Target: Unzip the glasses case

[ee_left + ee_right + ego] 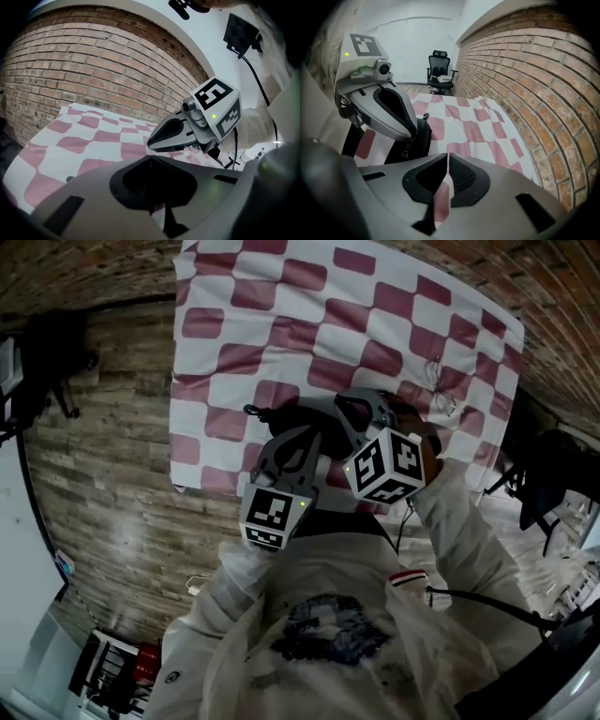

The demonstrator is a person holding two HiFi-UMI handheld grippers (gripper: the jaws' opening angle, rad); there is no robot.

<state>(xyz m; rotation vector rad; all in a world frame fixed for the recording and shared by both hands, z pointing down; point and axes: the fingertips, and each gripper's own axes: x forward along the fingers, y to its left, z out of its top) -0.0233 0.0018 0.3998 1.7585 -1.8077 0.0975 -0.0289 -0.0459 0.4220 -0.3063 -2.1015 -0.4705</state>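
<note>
Left gripper (pixel 151 157) and right gripper (pixel 447 154) are both hovering closed, empty; unpinned case (pixel 419 140) just ahead could be sliding at any tug.

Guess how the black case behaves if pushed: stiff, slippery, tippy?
The case holds a rounded shape without sagging, so it is probably semi-rigid. It sits on a loose cloth, so a push may bunch the cloth rather than slide it cleanly. It looks small, so likely light and easy to tip.

Carrying a maroon-and-white checked cloth (pixel 375 306) draped right over the surface (pixel 202 381), and bearing a black glasses case (pixel 419 140) resting on that cloth.
</note>
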